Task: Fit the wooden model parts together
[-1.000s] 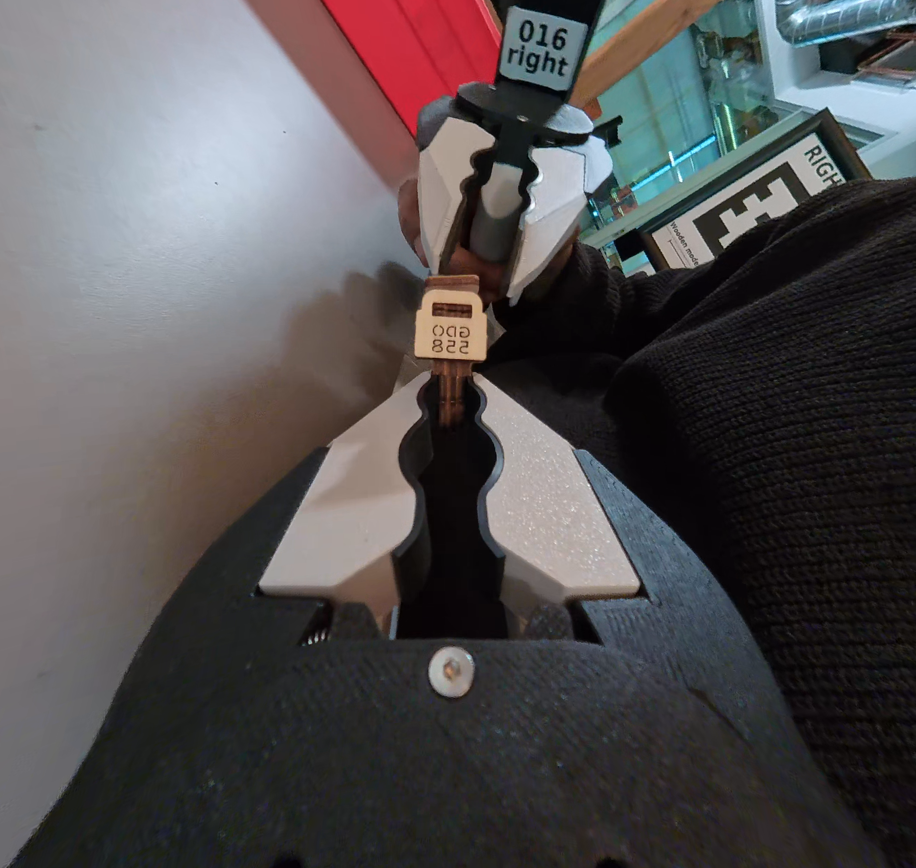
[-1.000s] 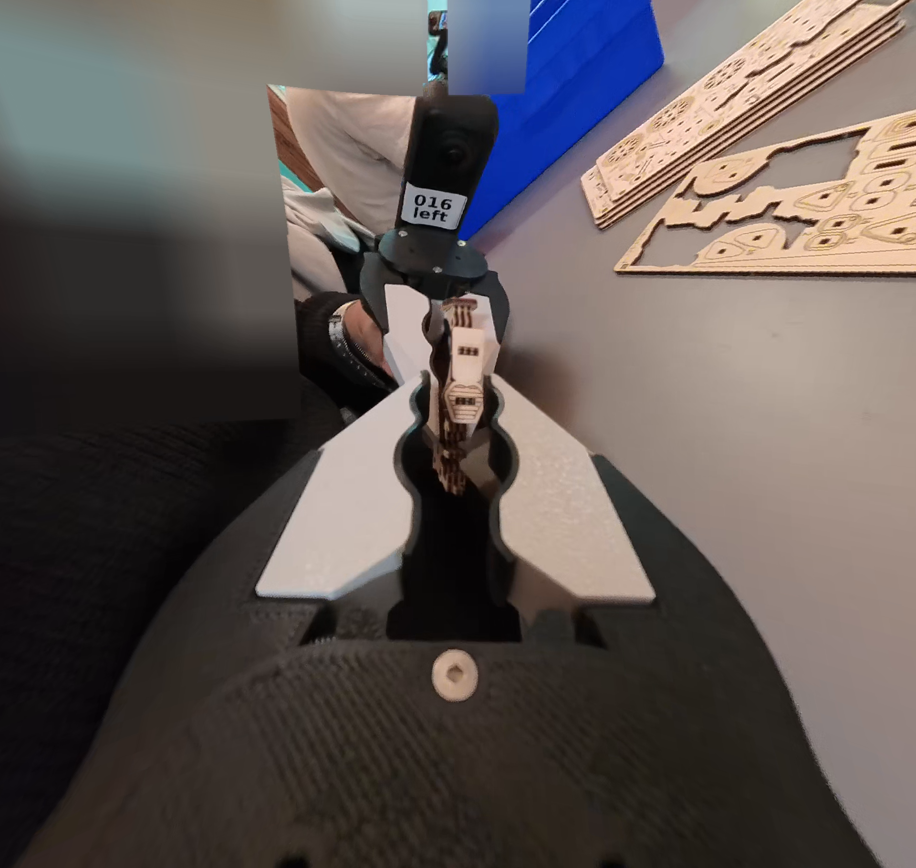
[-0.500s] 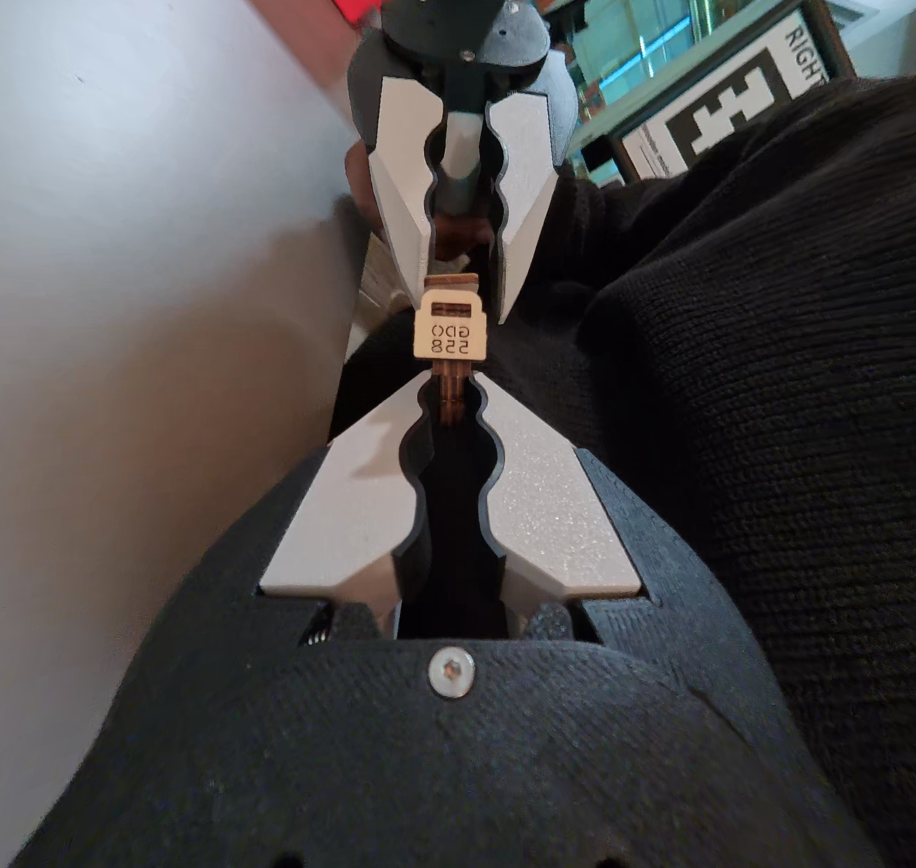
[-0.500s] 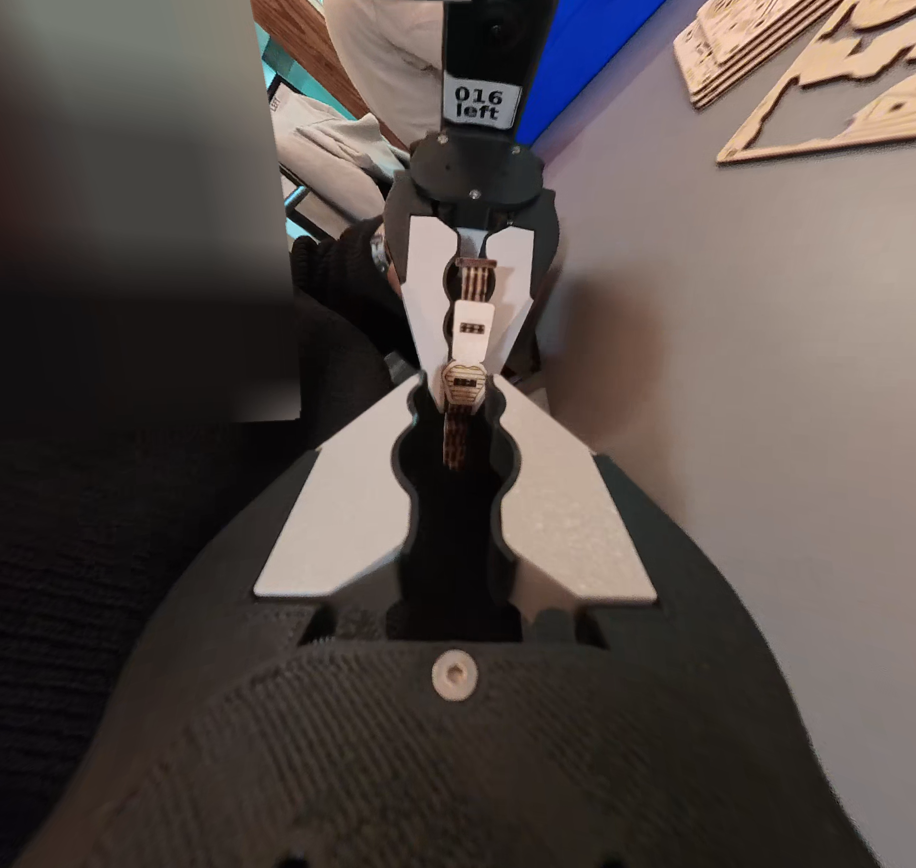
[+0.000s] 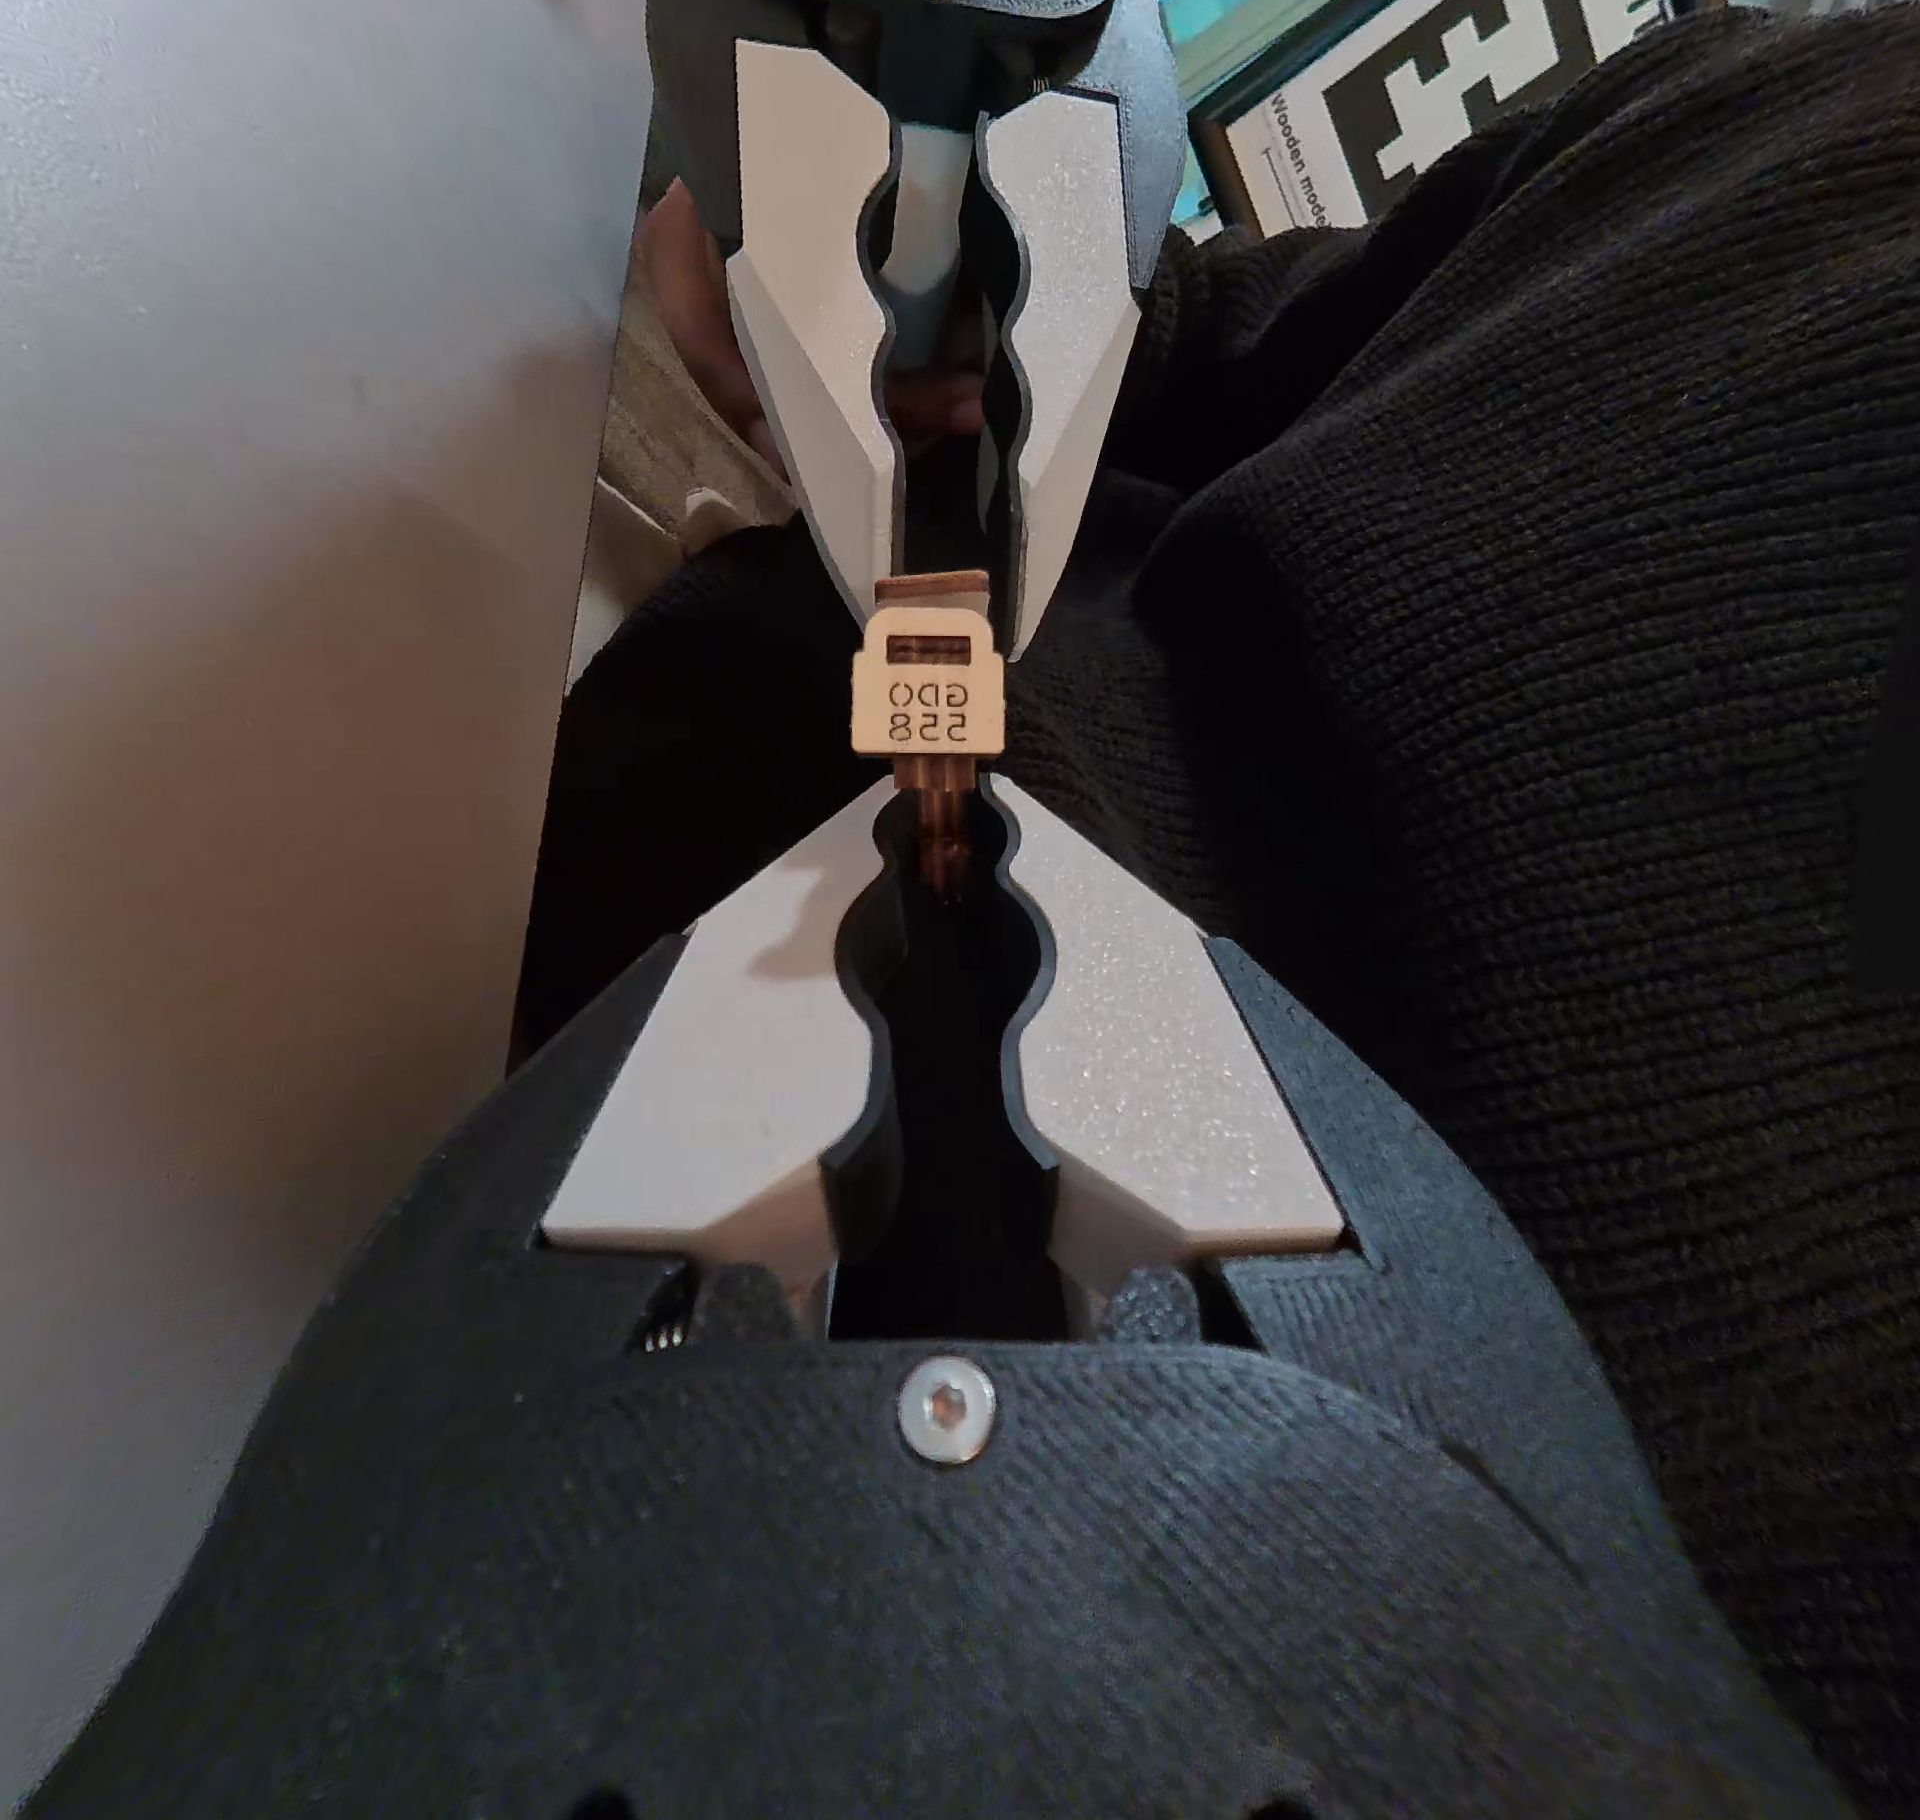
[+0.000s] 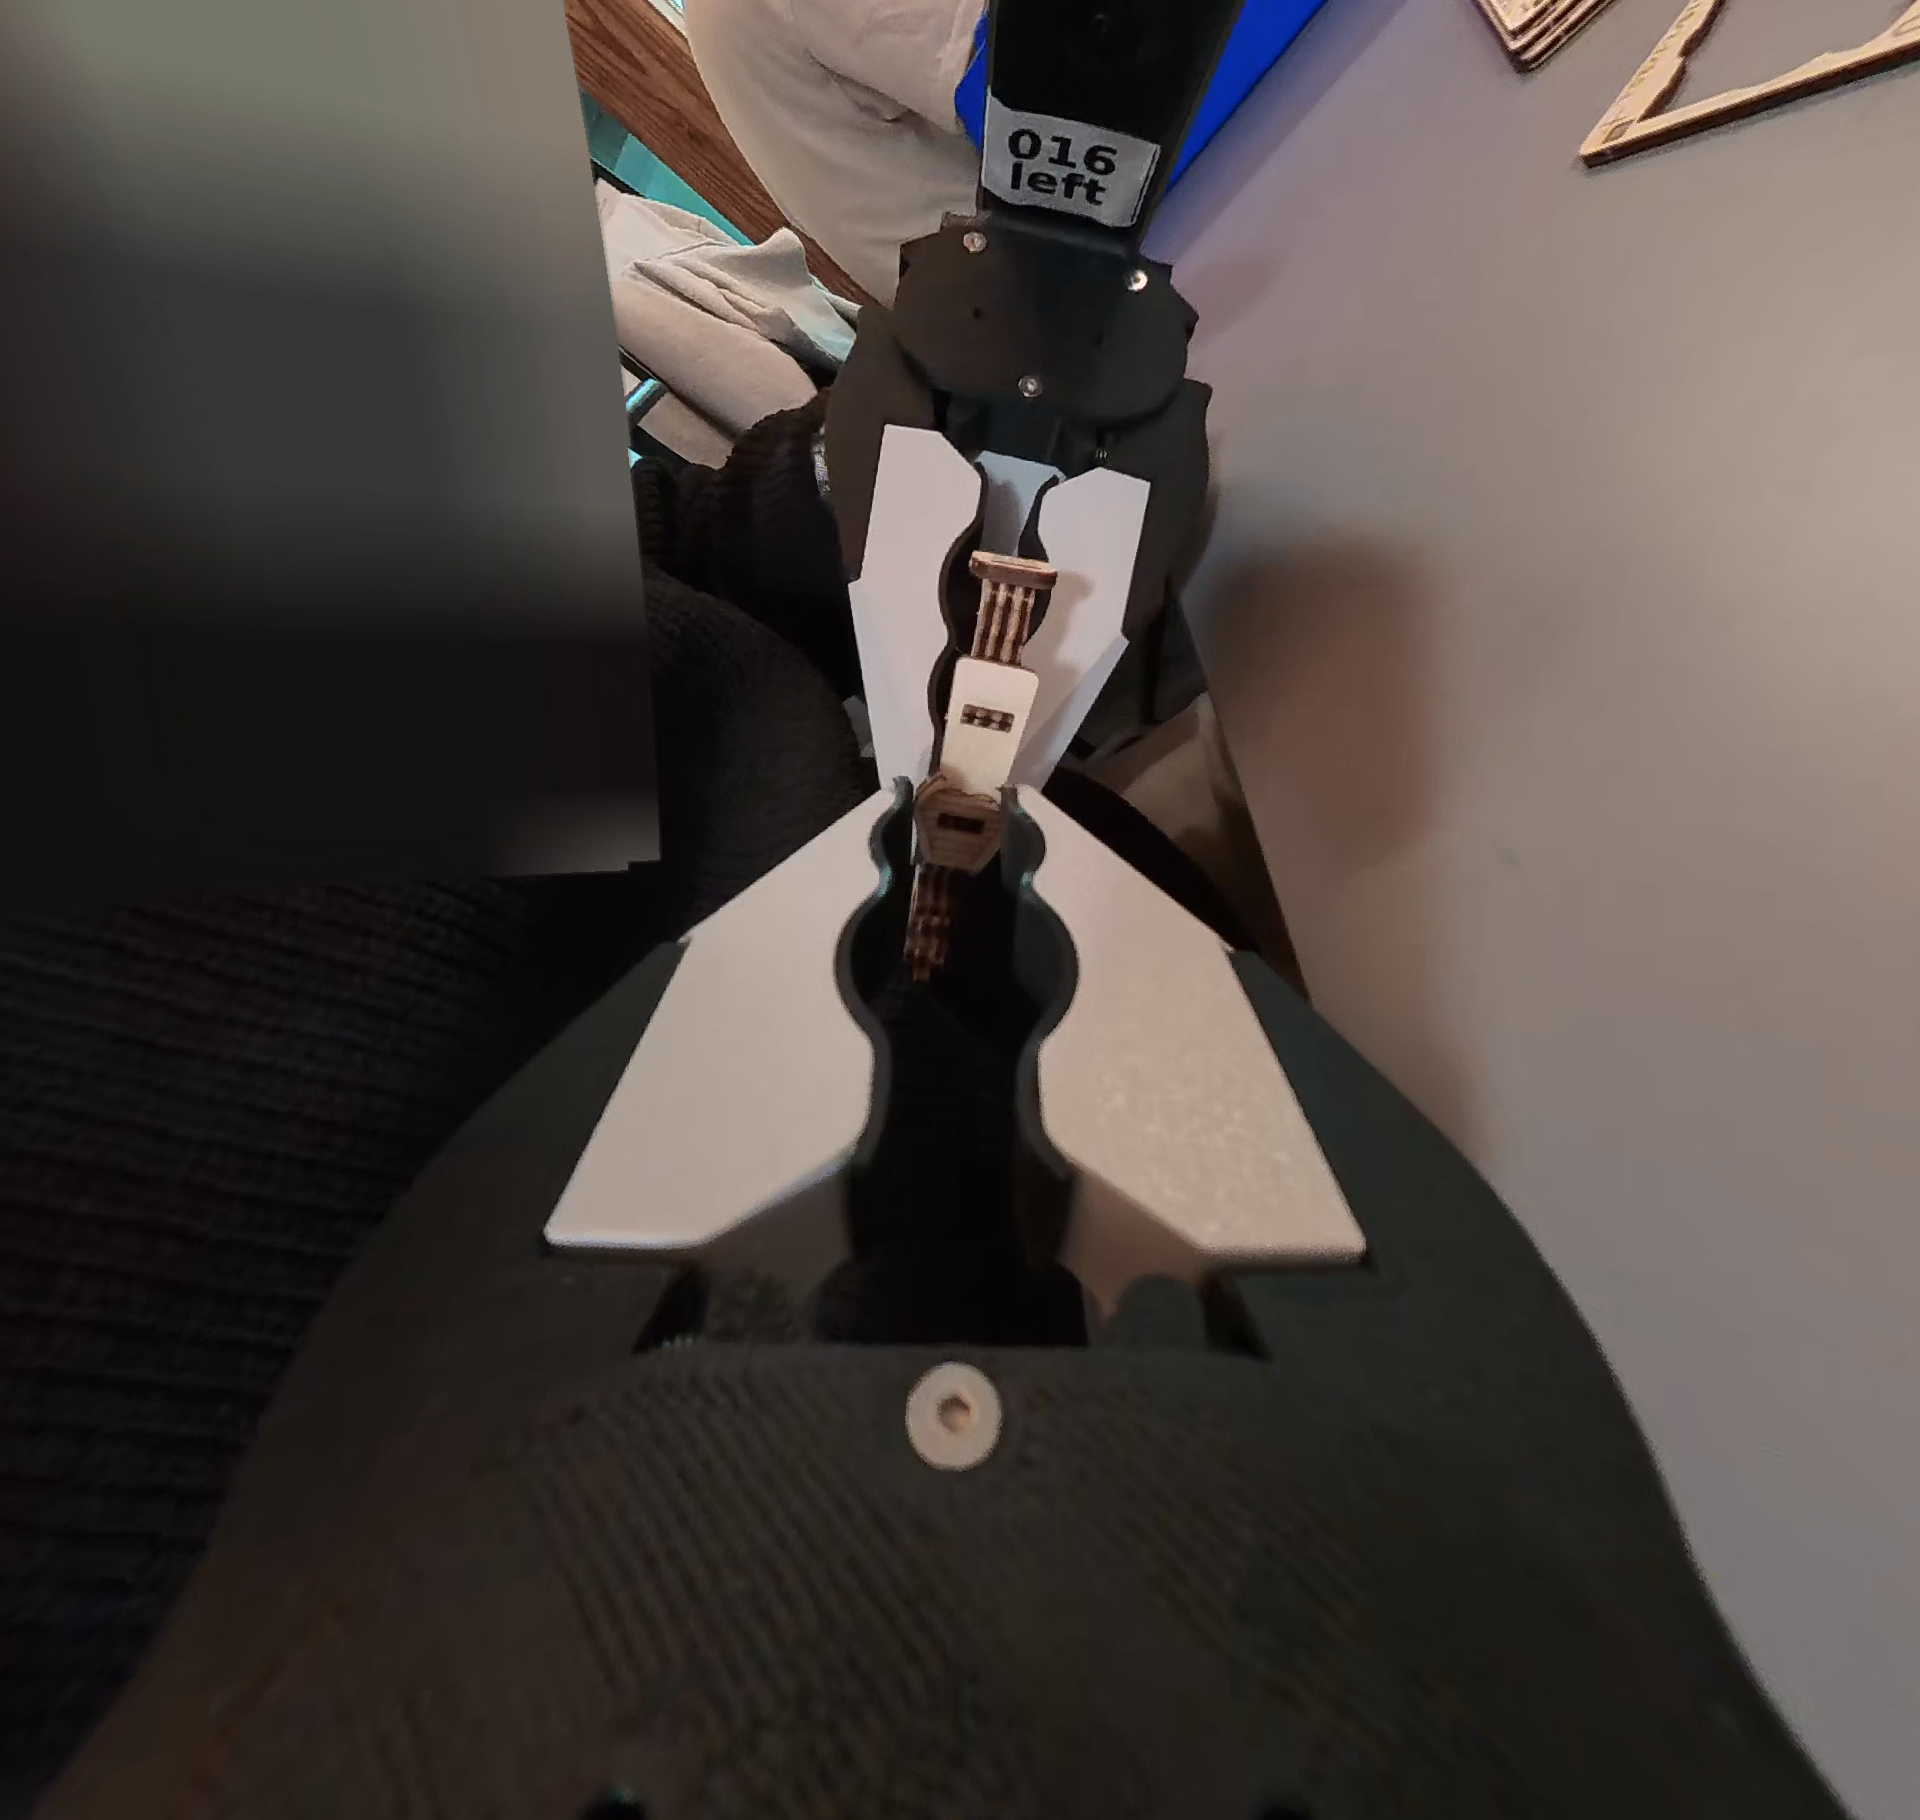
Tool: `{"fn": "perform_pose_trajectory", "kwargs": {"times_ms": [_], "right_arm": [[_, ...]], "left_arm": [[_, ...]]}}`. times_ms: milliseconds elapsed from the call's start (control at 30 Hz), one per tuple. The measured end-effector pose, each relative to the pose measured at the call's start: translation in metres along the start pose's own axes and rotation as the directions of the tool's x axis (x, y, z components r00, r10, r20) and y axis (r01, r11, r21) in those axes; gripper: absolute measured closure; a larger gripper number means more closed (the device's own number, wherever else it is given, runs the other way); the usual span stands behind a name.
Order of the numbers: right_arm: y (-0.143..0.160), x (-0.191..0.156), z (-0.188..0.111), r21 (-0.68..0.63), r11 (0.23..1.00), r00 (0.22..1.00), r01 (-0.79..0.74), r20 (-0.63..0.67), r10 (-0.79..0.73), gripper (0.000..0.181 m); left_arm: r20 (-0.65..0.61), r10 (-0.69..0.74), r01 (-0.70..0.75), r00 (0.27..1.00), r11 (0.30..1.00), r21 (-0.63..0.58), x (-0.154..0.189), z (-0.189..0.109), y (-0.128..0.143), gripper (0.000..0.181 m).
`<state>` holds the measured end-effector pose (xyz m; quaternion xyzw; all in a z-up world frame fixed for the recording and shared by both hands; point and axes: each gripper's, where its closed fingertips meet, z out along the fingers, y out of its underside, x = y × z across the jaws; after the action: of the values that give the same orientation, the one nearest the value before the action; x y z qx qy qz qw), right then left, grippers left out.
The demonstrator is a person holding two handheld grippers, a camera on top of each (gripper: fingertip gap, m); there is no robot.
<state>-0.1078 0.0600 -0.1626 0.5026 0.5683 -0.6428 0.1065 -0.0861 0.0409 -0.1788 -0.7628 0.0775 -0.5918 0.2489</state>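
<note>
My left gripper (image 5: 945, 794) is shut on the striped stem of a small wooden part. The part's pale engraved plate (image 5: 928, 695) sticks out just past the tips. My right gripper (image 5: 951, 627) points straight at it, tip to tip, and its tips sit around the part's far end. In the right wrist view my right gripper (image 6: 958, 799) is shut on a second small wooden part (image 6: 956, 825). That part touches the pale plate (image 6: 992, 721) held by the left gripper (image 6: 966, 778). Both parts are held in the air beside the table's edge.
The grey table (image 6: 1558, 835) runs along one side. Flat wooden cut-out sheets (image 6: 1714, 35) lie on it at the far end, near a blue box (image 6: 1299, 4). A black knitted sleeve (image 5: 1507, 731) fills the other side. A framed black-and-white marker sign (image 5: 1455, 56) stands behind. The tips of both grippers are at nearly the same place.
The two grippers have come closer together, now tip to tip, each still holding its wooden part. The wooden sheets have slid toward the corner of the right wrist view.
</note>
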Motion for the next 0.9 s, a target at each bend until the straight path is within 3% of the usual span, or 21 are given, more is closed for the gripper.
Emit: {"fn": "perform_pose_trajectory", "kwargs": {"times_ms": [467,700,900], "right_arm": [[0.012,-0.005,-0.002,-0.009,1.000,1.000,-0.021,-0.002,0.021,0.170],[0.010,-0.006,-0.003,0.017,0.999,0.999,-0.042,0.001,0.042,0.136],[0.020,-0.008,0.005,-0.039,0.999,1.000,-0.005,-0.006,0.005,0.145]], "left_arm": [[0.002,-0.007,0.007,1.000,0.999,0.043,0.001,0.013,-0.004,0.174],[-0.025,-0.021,0.021,0.999,1.000,0.015,0.005,0.019,-0.001,0.174],[-0.038,-0.077,0.077,0.996,0.997,-0.004,0.006,0.026,0.003,0.168]]}}
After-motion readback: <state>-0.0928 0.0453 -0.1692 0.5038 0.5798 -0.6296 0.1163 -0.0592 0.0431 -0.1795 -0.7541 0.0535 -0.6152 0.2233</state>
